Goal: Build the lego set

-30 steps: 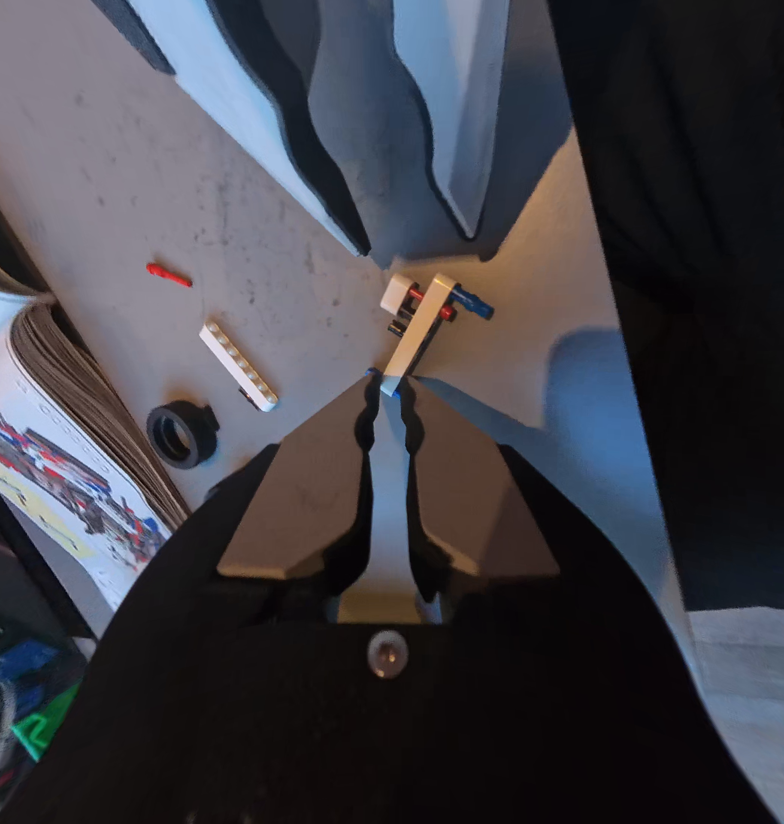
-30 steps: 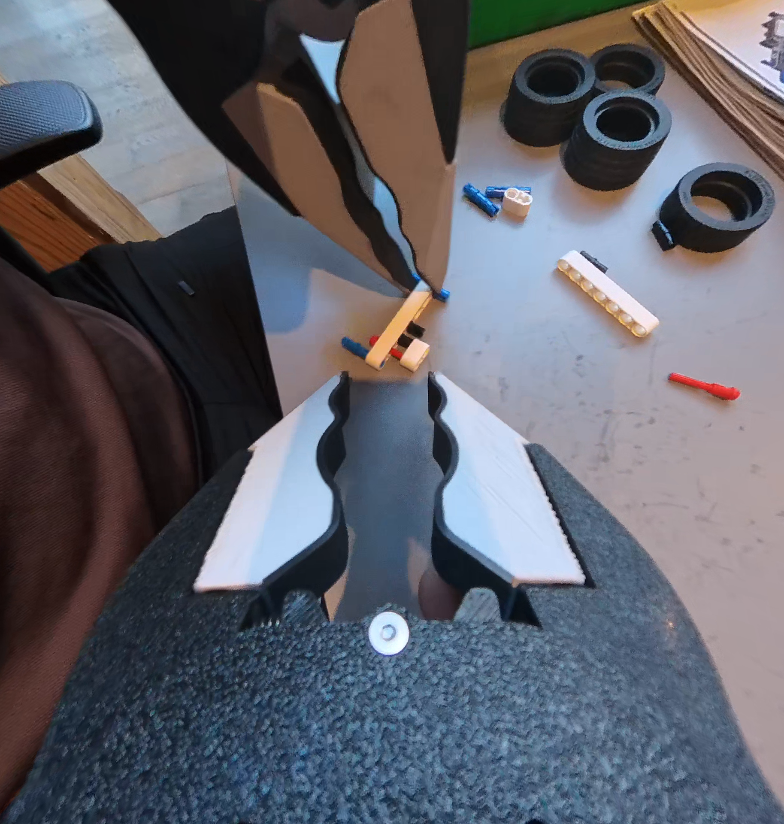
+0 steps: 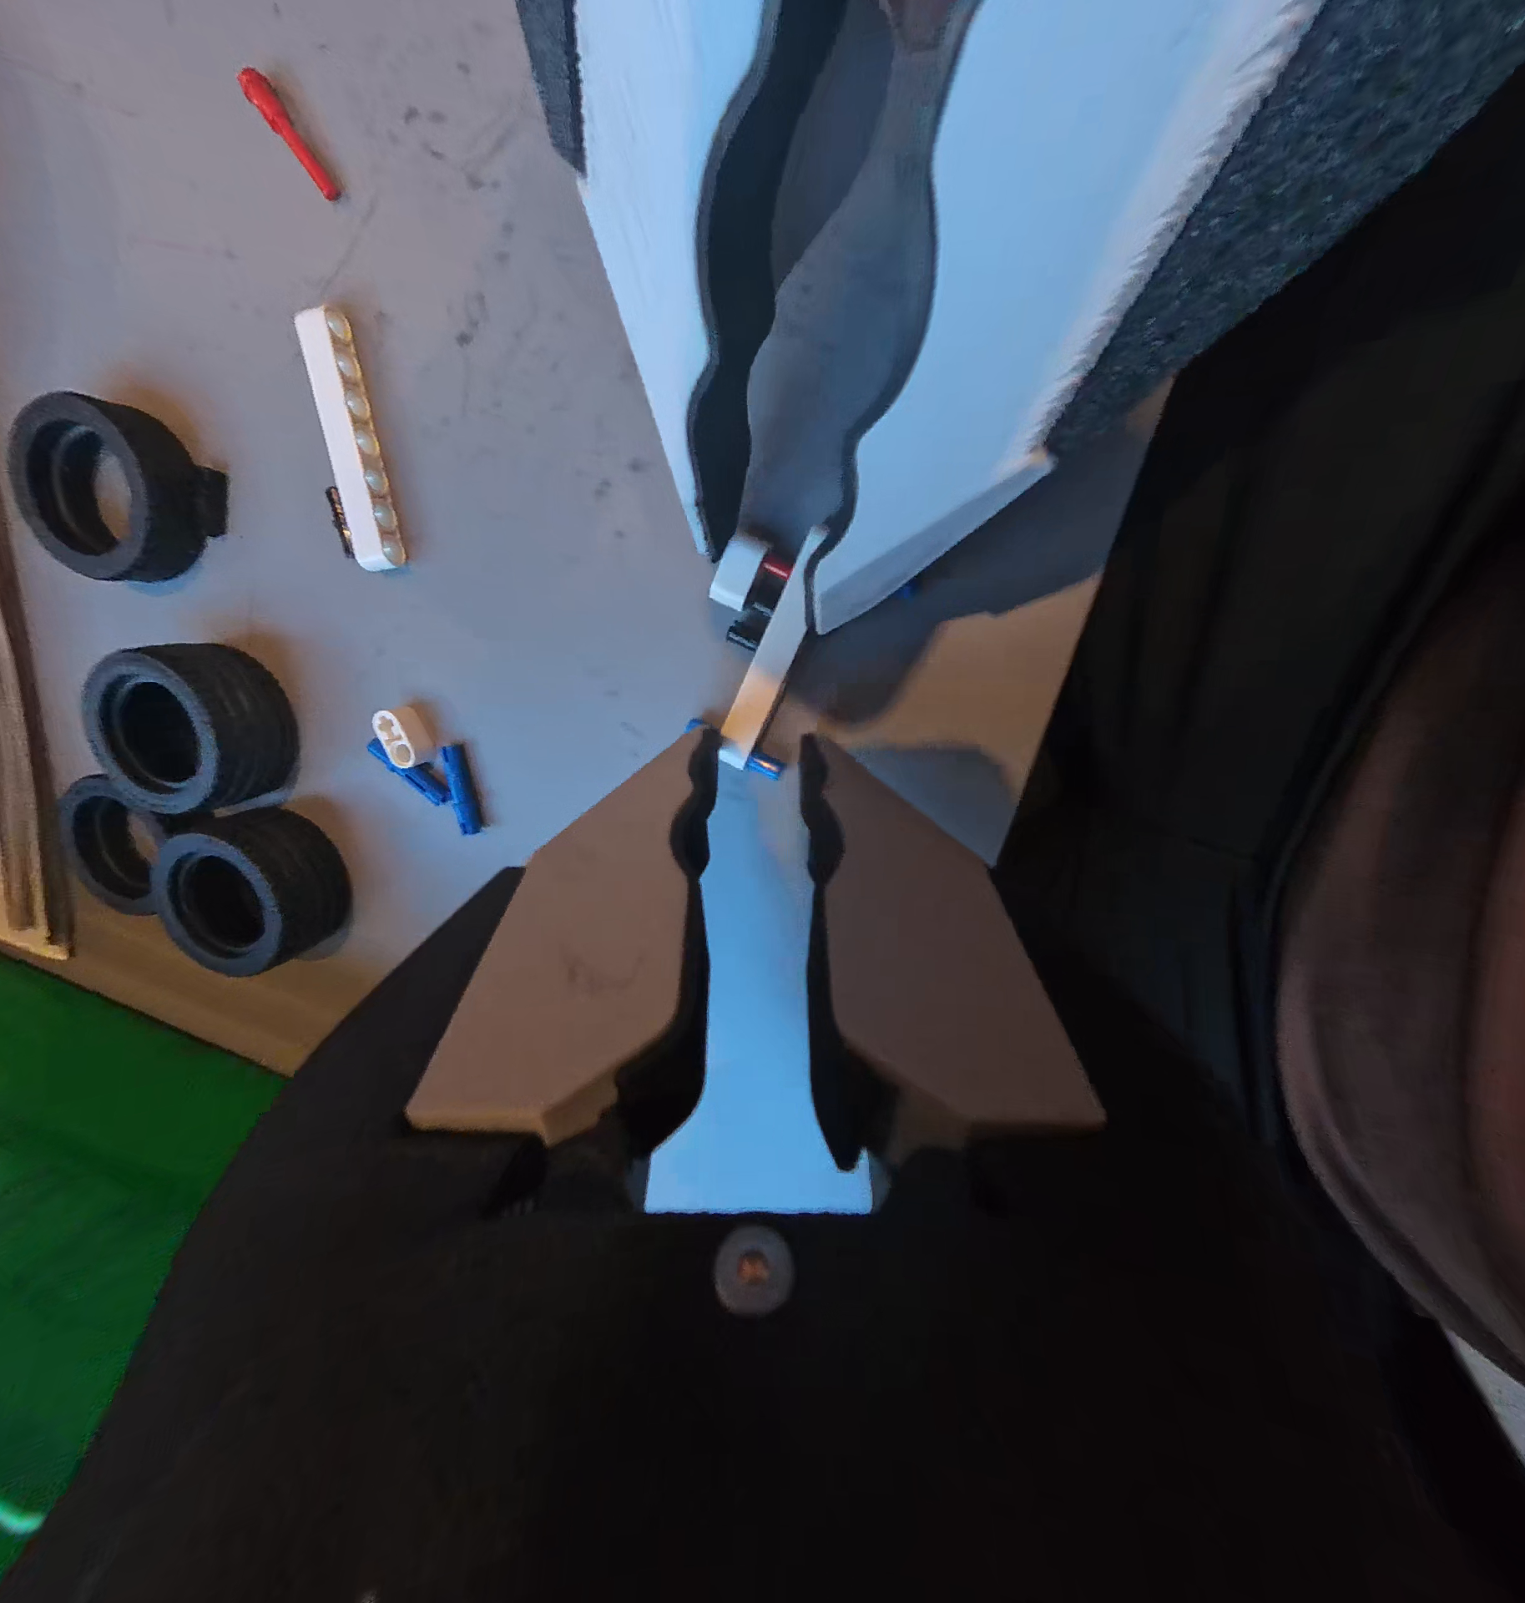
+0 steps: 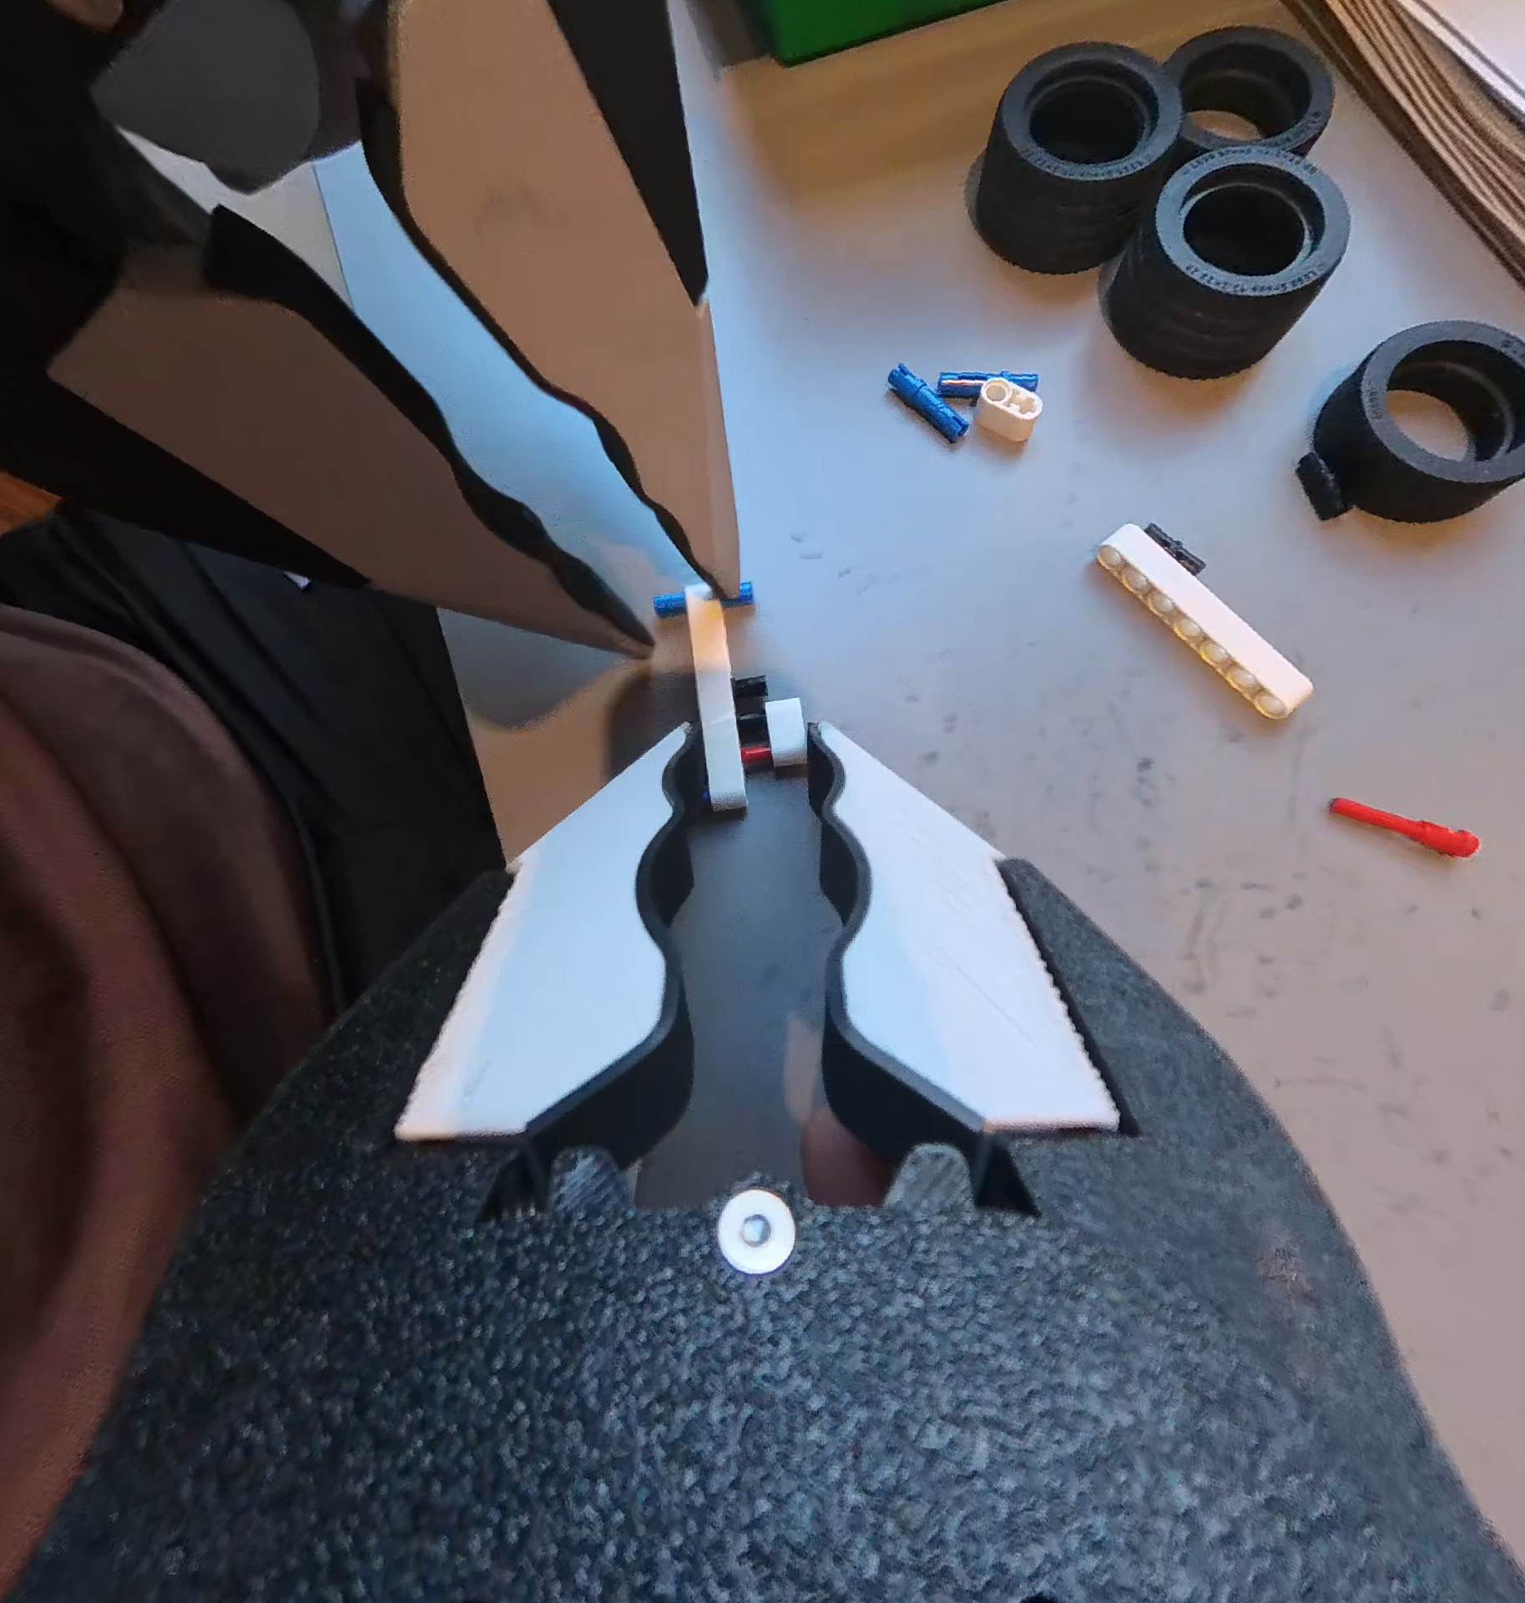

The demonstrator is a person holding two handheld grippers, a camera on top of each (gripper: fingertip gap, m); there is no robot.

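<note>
Lego assembly, a white beam with pins and a small connector, hangs above the desk's near edge. Left wrist view: your left gripper has eased apart, its tips loosely flanking the beam's end. Right wrist view: your right gripper has moved in and pinches the other end, so the handover looks done.

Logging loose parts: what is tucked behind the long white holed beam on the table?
A small black plastic piece touches the beam's long edge; its shape is partly covered.
</note>
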